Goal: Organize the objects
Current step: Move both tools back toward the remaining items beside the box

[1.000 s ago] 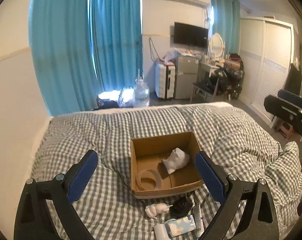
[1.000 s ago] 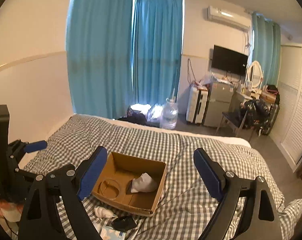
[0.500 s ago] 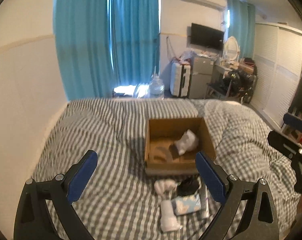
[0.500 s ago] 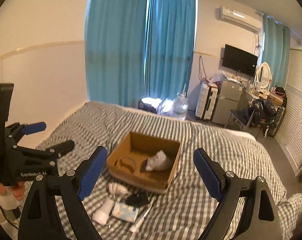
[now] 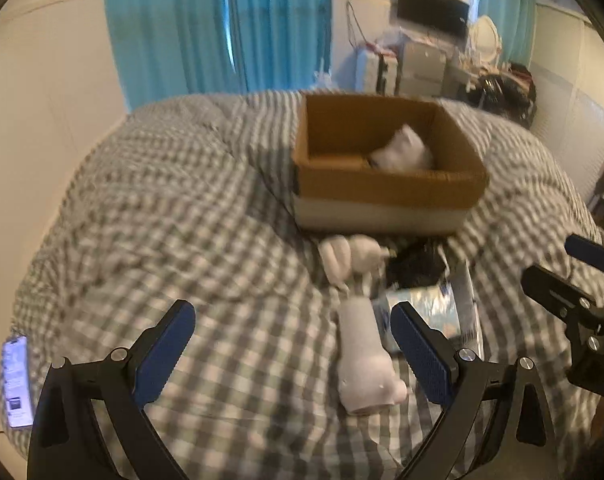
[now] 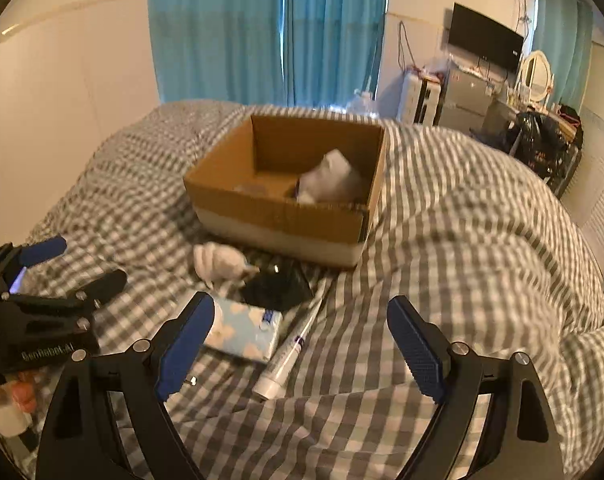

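Observation:
An open cardboard box (image 5: 386,190) (image 6: 277,216) sits on the checked bed with a white crumpled item (image 5: 402,154) (image 6: 330,178) inside. In front of it lie a white rolled sock (image 5: 364,360), a second white bundle (image 5: 348,256) (image 6: 217,262), a black item (image 5: 416,266) (image 6: 275,286), a blue tissue pack (image 5: 422,310) (image 6: 243,332) and a white tube (image 6: 289,354). My left gripper (image 5: 291,356) is open above the bed, the sock just inside its right finger. My right gripper (image 6: 299,346) is open, low over the tube and tissue pack.
A phone (image 5: 17,384) lies lit at the bed's left edge. The wall runs along the left. Blue curtains, a suitcase, a TV and a cluttered desk stand beyond the bed. The right gripper shows in the left wrist view (image 5: 582,304).
Both grippers have dropped lower and moved closer to the objects in front of the box. Both stay open.

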Tool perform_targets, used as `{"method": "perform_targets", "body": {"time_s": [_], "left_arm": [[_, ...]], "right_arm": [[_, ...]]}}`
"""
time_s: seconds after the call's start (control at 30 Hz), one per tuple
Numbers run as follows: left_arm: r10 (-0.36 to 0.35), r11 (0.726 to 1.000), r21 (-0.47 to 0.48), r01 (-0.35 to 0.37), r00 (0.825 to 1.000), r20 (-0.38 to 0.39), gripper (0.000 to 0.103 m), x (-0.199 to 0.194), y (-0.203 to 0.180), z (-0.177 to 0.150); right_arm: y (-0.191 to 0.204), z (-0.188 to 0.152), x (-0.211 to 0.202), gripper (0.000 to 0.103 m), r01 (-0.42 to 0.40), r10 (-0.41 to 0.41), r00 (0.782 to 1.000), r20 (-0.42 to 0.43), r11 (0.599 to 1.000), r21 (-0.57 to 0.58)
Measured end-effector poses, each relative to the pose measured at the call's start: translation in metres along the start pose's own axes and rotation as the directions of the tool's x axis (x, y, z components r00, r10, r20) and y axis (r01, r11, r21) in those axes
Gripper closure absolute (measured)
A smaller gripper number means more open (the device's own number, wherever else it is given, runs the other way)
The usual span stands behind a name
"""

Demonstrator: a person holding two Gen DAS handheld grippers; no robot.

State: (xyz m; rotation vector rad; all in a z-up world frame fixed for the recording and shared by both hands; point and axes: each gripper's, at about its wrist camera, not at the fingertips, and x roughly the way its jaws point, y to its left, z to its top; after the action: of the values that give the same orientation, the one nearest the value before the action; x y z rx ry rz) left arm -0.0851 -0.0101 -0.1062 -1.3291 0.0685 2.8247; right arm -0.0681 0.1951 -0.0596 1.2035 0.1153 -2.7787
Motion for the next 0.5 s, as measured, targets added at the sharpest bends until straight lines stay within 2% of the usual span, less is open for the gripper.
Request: {"method": "perform_targets", "body": {"time_s": [0.27, 0.5], "left_arm": [[-0.056, 0.997, 0.044, 0.060, 0.994, -0.096, 0.002, 0.030, -0.018, -0.017], [-0.045, 0.990, 0.123, 0.063, 0.989, -0.143, 0.004, 0.045, -0.038, -0.026]], "right_arm": [[0.000, -0.016, 0.027, 0.015, -0.006, 0.006, 0.997, -0.074, 1.000, 0.013], [-0.002, -0.023, 0.033, 0.019, 0.000, 0.003, 0.995, -0.097, 1.000, 0.029]]}}
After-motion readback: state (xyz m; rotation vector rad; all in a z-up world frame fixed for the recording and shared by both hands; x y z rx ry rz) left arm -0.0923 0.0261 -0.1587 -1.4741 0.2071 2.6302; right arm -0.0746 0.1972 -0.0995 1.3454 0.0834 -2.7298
